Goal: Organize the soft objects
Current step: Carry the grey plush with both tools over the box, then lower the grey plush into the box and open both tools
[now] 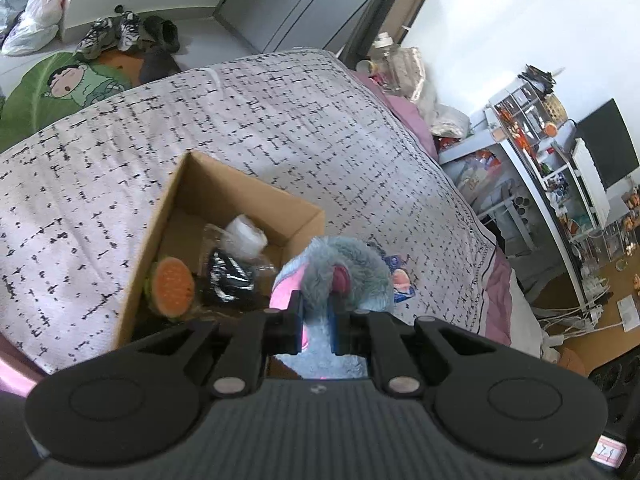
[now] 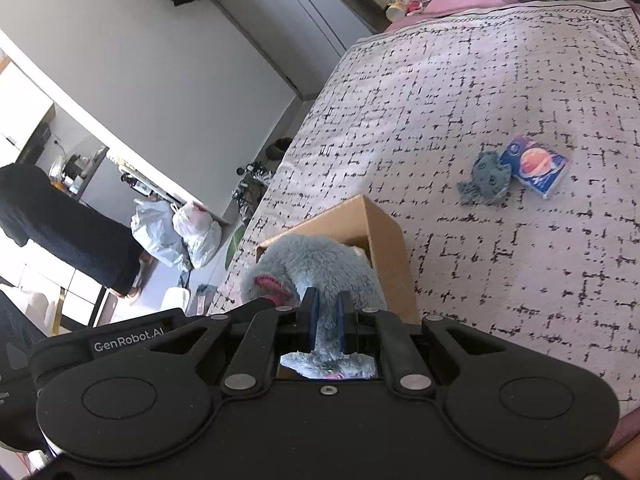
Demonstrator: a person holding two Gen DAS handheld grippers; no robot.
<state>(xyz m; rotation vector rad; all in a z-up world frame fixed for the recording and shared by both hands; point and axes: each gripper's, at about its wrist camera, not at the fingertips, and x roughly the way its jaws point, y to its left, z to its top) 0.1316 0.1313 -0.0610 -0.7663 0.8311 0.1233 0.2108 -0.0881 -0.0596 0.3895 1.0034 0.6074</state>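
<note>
Blue-grey fur, pink ear lining: plush toy (image 1: 340, 268) held up at the near corner of the cardboard box (image 1: 224, 188) on the patterned bedspread (image 2: 460, 92). Left gripper (image 1: 316, 316) clamped on its fur; right gripper (image 2: 326, 316) likewise pinching it, 2 grips on 1 toy. Box holds an orange round plush (image 1: 172, 284), a black bundle (image 1: 230, 276), a white item (image 1: 244, 232). Out on the spread: small grey plush (image 2: 486, 178) touching a blue packet (image 2: 536, 166).
</note>
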